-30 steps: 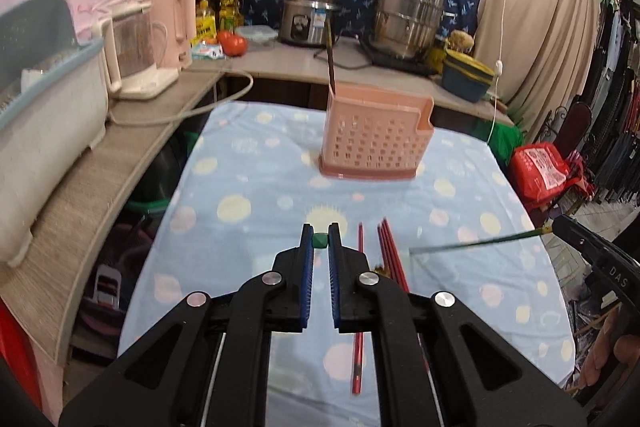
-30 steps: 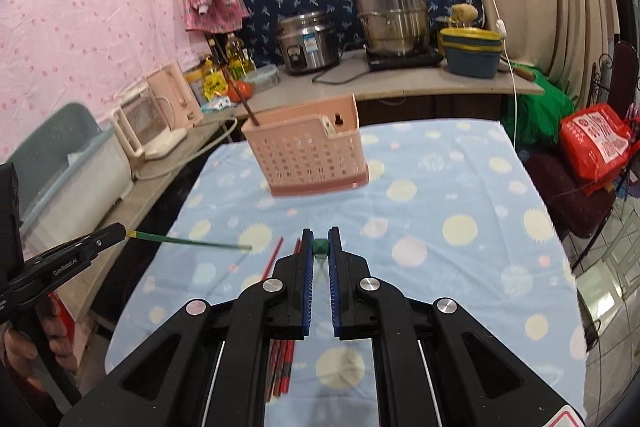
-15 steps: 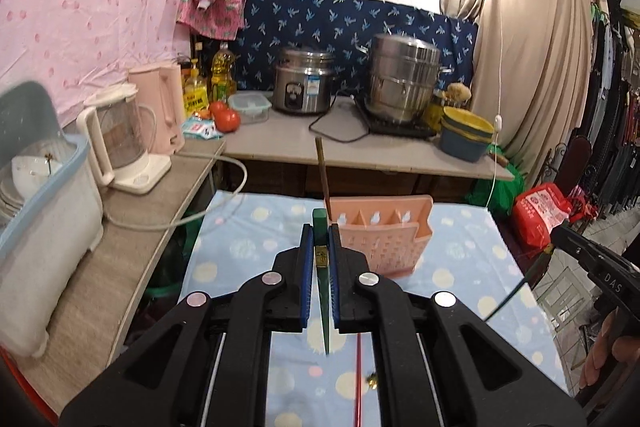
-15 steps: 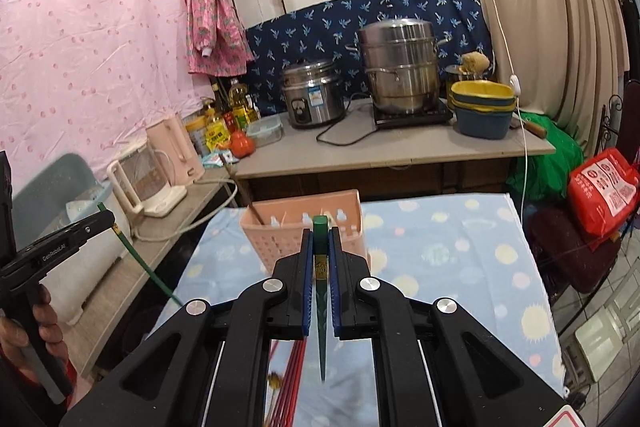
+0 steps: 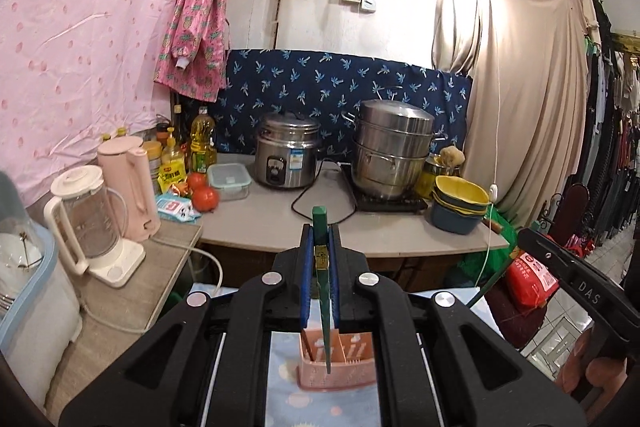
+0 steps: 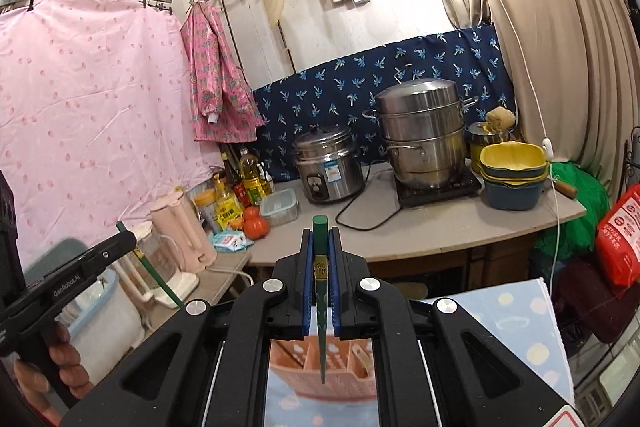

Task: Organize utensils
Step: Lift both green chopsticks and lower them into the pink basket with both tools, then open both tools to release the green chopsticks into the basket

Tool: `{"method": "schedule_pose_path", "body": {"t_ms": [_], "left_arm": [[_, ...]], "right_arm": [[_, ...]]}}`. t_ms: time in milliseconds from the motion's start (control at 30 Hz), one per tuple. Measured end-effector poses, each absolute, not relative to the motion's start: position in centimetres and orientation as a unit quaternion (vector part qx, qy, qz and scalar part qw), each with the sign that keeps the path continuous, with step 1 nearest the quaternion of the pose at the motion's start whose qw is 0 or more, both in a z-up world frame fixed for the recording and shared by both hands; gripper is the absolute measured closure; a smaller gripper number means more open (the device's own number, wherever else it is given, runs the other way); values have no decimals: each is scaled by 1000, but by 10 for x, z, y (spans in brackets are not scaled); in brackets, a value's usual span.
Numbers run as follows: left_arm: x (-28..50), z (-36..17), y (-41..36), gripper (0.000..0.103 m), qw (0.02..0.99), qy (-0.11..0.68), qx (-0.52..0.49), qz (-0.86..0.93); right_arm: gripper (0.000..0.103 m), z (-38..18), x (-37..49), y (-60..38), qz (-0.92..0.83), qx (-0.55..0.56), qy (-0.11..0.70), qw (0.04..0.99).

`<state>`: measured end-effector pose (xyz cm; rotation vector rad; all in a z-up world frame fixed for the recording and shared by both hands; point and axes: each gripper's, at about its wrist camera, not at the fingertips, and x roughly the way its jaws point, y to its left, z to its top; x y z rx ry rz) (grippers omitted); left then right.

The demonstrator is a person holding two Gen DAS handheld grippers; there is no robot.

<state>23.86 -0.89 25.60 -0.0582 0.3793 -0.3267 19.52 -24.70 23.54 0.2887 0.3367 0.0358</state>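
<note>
In the left wrist view, the left gripper is seen clamped on a green chopstick, held near its thick upper end. Its long axis runs nearly upright, and the thin tip hangs over the pink utensil caddy, which stands below on the dotted tablecloth.

In the right wrist view, the right gripper is likewise closed on a second green chopstick, its tip pointed down toward the same caddy directly beneath. Neither hand can be judged nearer.
</note>
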Motion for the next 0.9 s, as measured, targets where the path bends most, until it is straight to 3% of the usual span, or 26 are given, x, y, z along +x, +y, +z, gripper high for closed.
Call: {"method": "schedule_pose_path", "body": {"t_ms": [200, 500, 567, 600, 667, 733, 900], "left_arm": [[273, 231, -19, 96, 965, 200, -36, -164], [307, 151, -16, 96, 949, 273, -46, -149], [309, 139, -15, 95, 947, 285, -43, -139], [308, 137, -15, 93, 948, 286, -41, -131], [304, 132, -14, 59, 951, 286, -36, -112], [298, 129, -11, 45, 956, 279, -35, -87], [283, 123, -5, 44, 954, 288, -34, -78]], "right_arm": [[96, 208, 238, -243, 19, 158, 179, 971], [96, 120, 271, -244, 24, 169, 270, 948], [90, 110, 273, -244, 21, 166, 284, 944], [85, 107, 271, -244, 11, 162, 284, 945], [60, 104, 265, -244, 2, 162, 280, 946], [55, 104, 260, -242, -7, 157, 275, 949], [48, 110, 245, -235, -9, 130, 268, 954]]}}
